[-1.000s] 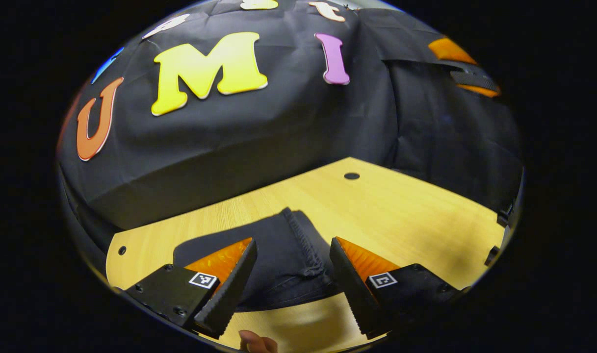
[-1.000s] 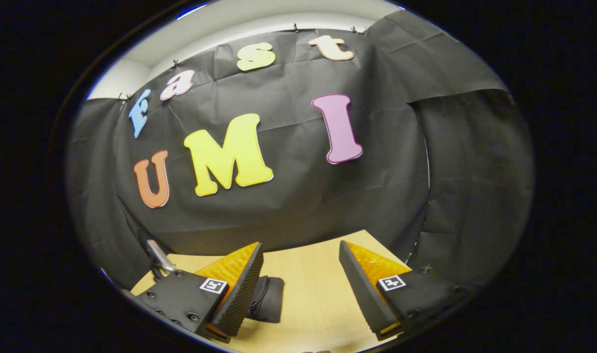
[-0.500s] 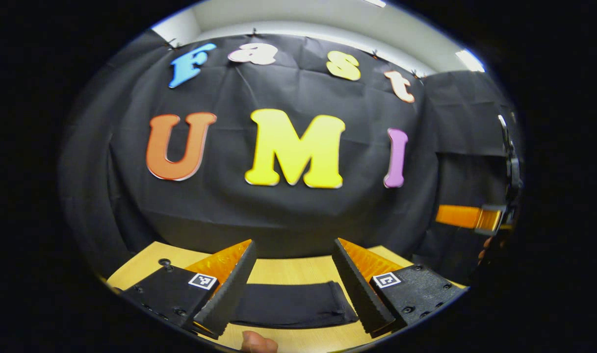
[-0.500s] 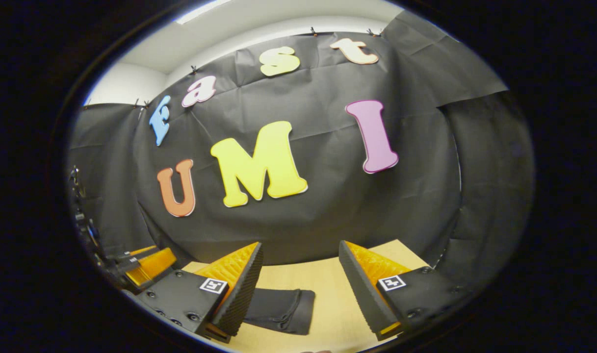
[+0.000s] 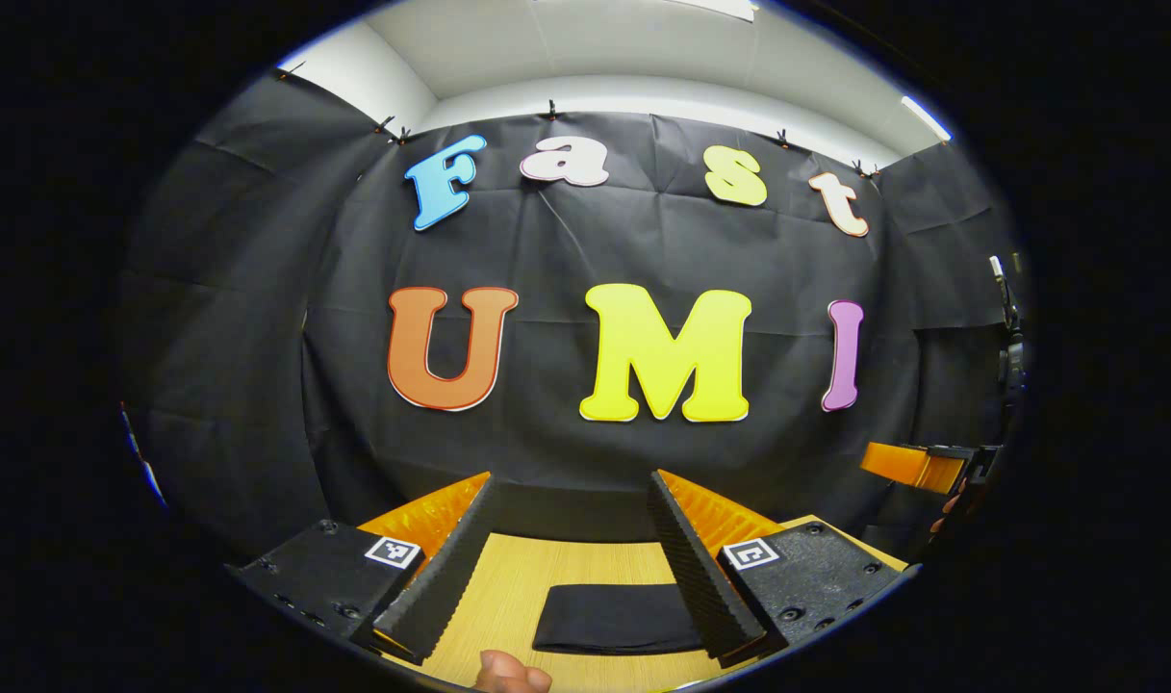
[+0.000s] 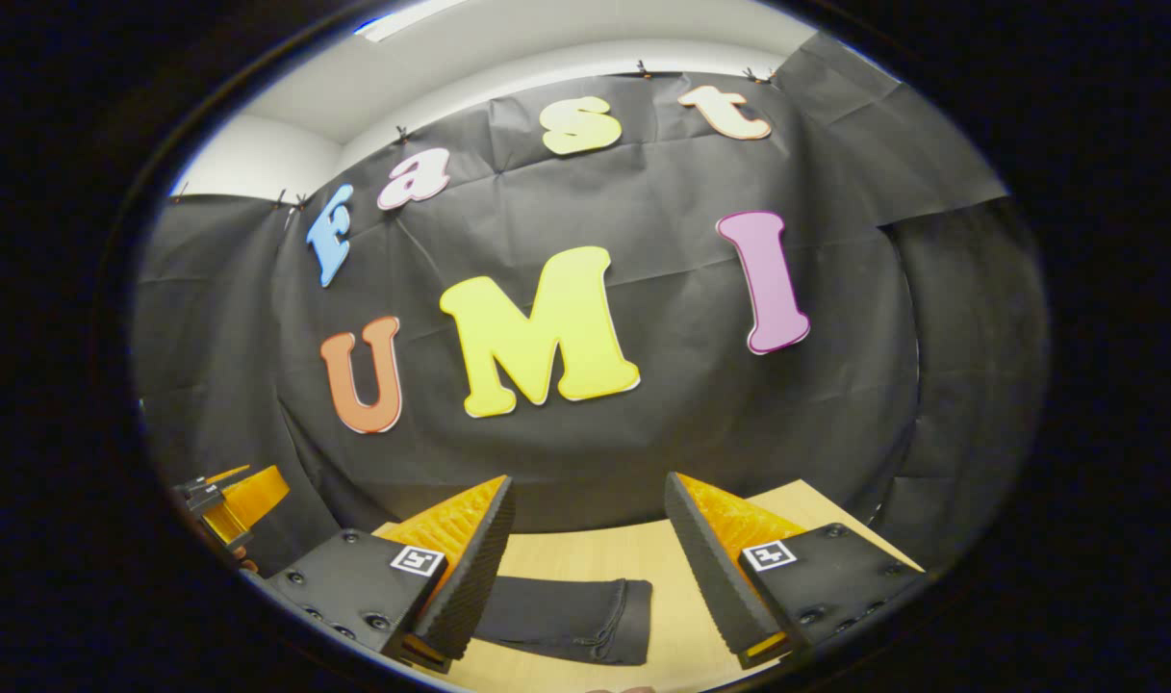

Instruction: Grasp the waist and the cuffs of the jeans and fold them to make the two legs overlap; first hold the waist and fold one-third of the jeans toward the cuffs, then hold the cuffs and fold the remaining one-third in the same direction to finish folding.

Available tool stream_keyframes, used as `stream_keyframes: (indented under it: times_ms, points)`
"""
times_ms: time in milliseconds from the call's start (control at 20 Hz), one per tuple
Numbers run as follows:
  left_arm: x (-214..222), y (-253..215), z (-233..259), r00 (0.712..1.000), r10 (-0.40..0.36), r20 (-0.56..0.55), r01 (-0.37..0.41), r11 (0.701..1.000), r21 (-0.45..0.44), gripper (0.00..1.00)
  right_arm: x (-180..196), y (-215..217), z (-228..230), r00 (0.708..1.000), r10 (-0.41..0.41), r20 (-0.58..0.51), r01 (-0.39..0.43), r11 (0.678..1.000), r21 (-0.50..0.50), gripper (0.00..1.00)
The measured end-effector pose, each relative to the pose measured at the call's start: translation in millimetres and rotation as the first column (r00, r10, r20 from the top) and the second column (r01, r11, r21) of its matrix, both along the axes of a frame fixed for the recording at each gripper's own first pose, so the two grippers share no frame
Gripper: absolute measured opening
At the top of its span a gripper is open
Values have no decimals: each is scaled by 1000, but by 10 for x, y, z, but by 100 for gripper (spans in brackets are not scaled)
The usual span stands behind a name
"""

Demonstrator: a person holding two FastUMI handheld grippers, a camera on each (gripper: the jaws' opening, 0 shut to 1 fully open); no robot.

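The dark jeans (image 5: 616,619) lie folded into a flat, compact rectangle on the wooden table (image 5: 518,577). In the left gripper view they rest low between my own fingers, well below and ahead of them. My left gripper (image 5: 571,558) is open, lifted off the table, and holds nothing. In the right gripper view the folded jeans (image 6: 566,621) lie at the lower left, partly behind my left finger. My right gripper (image 6: 590,568) is open and empty too, raised above the table. The right gripper's orange finger (image 5: 907,464) shows at the right edge of the left gripper view.
The black cloth wall rises just behind the table's far edge. A fingertip of the holding hand (image 5: 508,671) shows at the bottom of the left gripper view. The left gripper's orange finger (image 6: 243,496) appears at the left edge of the right gripper view. Bare table (image 6: 681,616) lies right of the jeans.
Both grippers have risen and tilted up away from the table, so more wall shows. The jeans have stayed folded on the table and slid lower in both views.
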State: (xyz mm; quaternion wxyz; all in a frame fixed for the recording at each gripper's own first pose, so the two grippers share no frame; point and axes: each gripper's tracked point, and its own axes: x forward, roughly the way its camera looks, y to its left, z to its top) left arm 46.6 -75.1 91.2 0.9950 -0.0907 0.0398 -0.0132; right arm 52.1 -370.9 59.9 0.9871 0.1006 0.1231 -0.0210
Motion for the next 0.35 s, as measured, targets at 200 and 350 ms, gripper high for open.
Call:
stream_keyframes:
  times_ms: [200, 350]
  points:
    - [-8, -15, -28, 1000, 1, -6, -1, 1000, 5, 98, -19, 26, 20, 1000, 15, -3, -15, 1000, -10, 97]
    - [-13, -11, -30, 1000, 3, -6, -3, 1000, -17, 100, -19, -27, 51, 1000, 0, 7, 0, 999, -35, 97]
